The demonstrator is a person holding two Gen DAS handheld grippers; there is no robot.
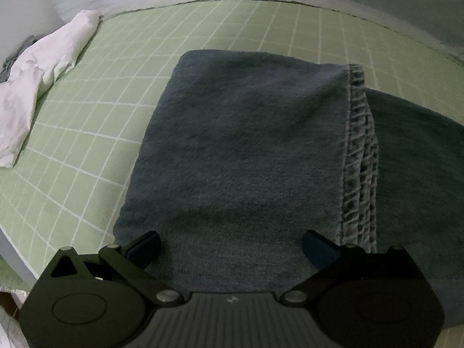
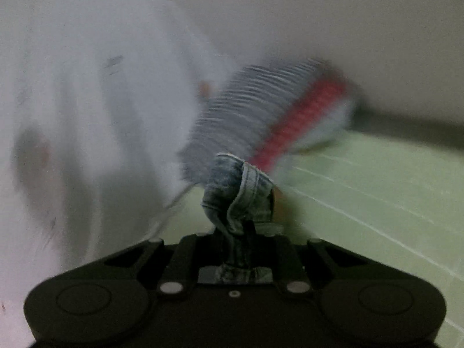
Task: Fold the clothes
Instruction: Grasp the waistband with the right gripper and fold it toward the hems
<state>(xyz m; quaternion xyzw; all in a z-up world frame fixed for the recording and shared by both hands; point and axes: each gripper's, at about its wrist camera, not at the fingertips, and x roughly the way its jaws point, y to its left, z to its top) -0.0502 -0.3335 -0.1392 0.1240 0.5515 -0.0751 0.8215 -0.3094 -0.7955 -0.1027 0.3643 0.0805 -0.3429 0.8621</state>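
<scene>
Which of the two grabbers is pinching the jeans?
The right gripper: its fingers are shut on a bunched bit of the jeans. The left gripper is open over flat denim.

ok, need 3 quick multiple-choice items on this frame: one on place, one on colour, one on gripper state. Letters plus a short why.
1. Where is the crumpled white cloth in the left wrist view?
A. on the jeans
B. left of the jeans, on the sheet
C. in the left gripper

2. What colour is the grid sheet?
A. light green, white lines
B. blue
C. red

3. What is the right gripper doing?
A. wide open, empty
B. shut on a denim piece
C. shut on the white cloth

Key:
1 B, it lies apart from the folded jeans.
2 A, visible in both views.
3 B, the denim piece sits pinched between its closed fingers.
</scene>
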